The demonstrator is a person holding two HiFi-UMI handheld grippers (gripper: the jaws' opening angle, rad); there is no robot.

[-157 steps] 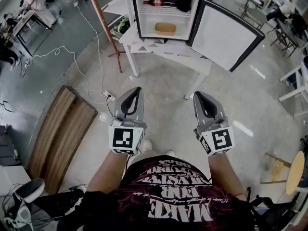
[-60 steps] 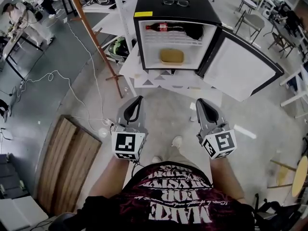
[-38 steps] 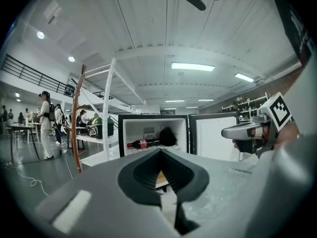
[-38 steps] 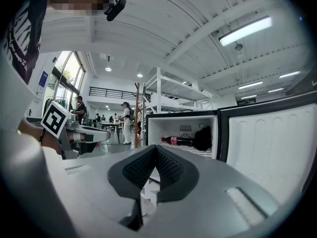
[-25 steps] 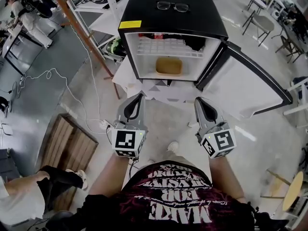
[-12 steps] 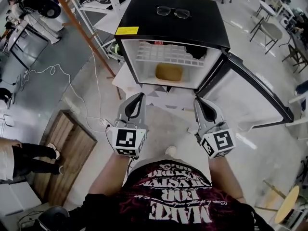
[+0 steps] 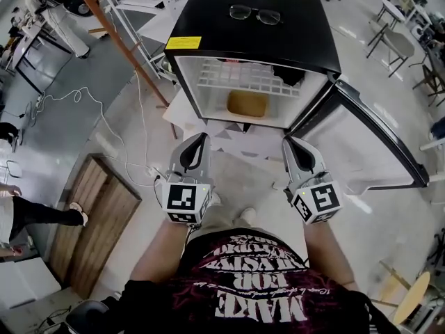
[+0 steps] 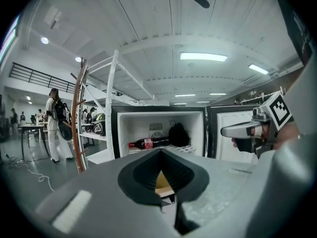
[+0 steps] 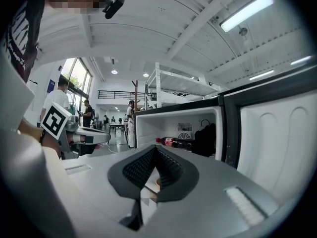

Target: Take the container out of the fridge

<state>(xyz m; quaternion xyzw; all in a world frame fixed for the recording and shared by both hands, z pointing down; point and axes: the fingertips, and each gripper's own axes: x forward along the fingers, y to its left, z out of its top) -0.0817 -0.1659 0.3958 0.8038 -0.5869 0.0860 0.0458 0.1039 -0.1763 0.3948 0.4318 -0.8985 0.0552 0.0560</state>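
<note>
A tan container [image 7: 247, 104] sits on the lower floor of the open black fridge [image 7: 250, 40], under a white wire shelf. Both grippers hang side by side just in front of the opening, apart from the container. My left gripper [image 7: 200, 138] is shut with nothing in it, and so is my right gripper [image 7: 288, 142]. In the left gripper view the jaw tips [image 8: 161, 150] meet, and a sliver of the container [image 8: 162, 182] shows below them. The right gripper view shows shut jaws [image 9: 155, 148] aimed at the fridge interior.
A cola bottle [image 8: 148, 144] and a black bag [image 8: 178, 135] lie on the upper shelf. Glasses [image 7: 256, 14] rest on the fridge top. The fridge door [image 7: 361, 141] stands wide open at the right. A wooden board [image 7: 90, 221] lies on the floor at the left, near a person's legs [image 7: 35, 211].
I have come closer to the fridge, which now fills more of the head view. Both grippers have moved forward towards its opening and stayed shut. A person walks by at the left.
</note>
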